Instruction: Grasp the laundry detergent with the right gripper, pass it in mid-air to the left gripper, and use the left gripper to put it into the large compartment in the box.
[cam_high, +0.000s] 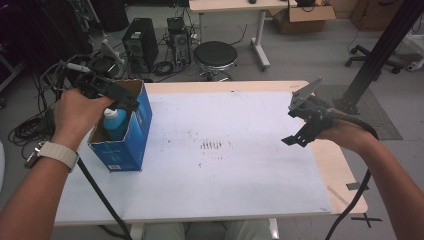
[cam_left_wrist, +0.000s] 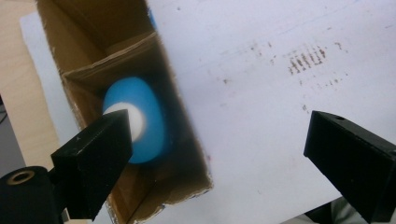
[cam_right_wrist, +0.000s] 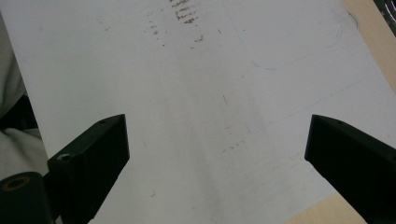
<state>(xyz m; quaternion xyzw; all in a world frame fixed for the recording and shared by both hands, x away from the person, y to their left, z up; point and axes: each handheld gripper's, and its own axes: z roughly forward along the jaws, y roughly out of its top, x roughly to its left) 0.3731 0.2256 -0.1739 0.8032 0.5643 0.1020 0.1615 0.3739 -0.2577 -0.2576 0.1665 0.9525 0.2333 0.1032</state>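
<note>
Blue bottle (cam_left_wrist: 140, 122) stands inside the carton (cam_high: 131, 136) at nine o'clock; left gripper (cam_left_wrist: 219, 154) hovers above, jaws apart, needing descent; right gripper (cam_right_wrist: 217, 154) idles apart at three o'clock

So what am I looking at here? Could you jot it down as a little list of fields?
setting: white table
box: open blue box, upright at the table's left
contents: blue bottle with a white cap, standing inside the box
left claw: open, above the box mouth
right claw: open, over bare table, holding nothing
</note>
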